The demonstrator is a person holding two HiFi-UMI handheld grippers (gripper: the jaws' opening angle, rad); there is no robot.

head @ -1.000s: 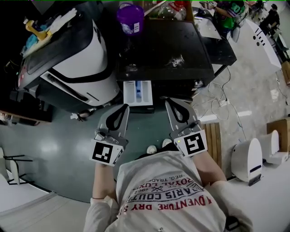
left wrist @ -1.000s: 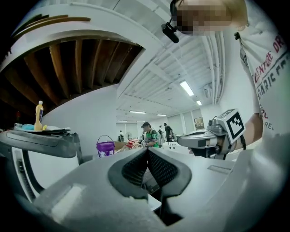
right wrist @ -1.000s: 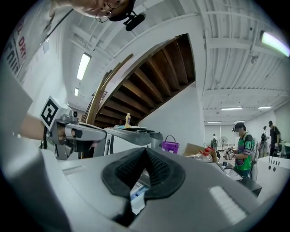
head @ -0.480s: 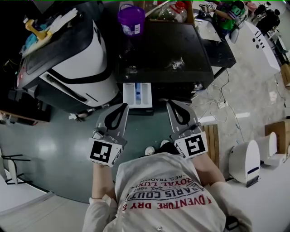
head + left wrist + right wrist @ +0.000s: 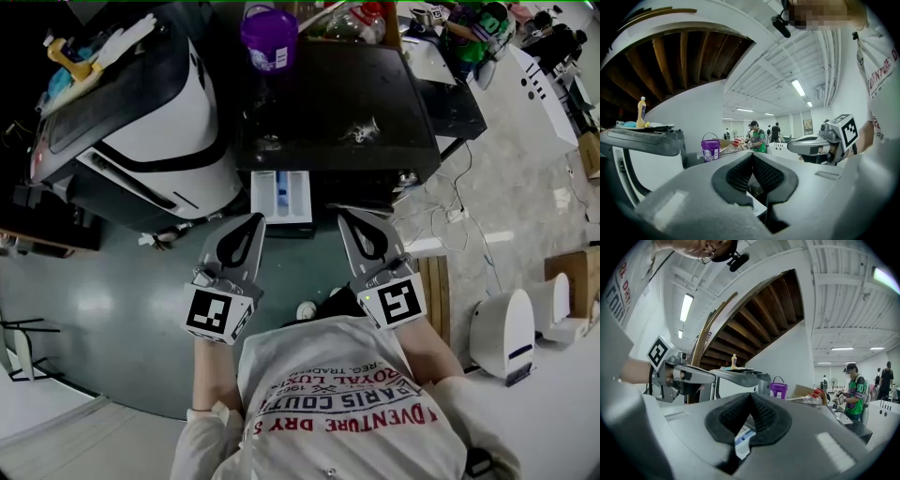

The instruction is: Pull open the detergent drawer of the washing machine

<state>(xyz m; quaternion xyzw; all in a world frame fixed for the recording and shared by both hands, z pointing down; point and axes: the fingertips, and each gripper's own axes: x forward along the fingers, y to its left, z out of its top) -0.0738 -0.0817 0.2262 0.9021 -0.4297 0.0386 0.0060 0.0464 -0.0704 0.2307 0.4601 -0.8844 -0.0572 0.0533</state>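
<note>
The black washing machine [image 5: 347, 94] stands ahead of me, seen from above. Its white detergent drawer [image 5: 281, 197] sticks out of the front, with a blue insert inside. My left gripper [image 5: 255, 221] hovers just in front of the drawer's left corner, apart from it, shut and empty. My right gripper [image 5: 345, 214] is to the drawer's right, also shut on nothing. In the left gripper view the pads [image 5: 761, 174] meet at the tip, and the right gripper [image 5: 811, 143] shows beside them. The right gripper view shows the drawer [image 5: 743, 439] below its closed jaws.
A white and black appliance [image 5: 178, 122] stands left of the washer, a yellow bottle [image 5: 70, 58] on top. A purple bucket [image 5: 270, 37] sits behind the washer. Cables [image 5: 469, 216] and a wooden pallet [image 5: 441, 281] lie on the floor at right. People work in the background.
Both grippers stay in front of the pulled-out drawer, jaws shut throughout. Only the view shifts slightly.
</note>
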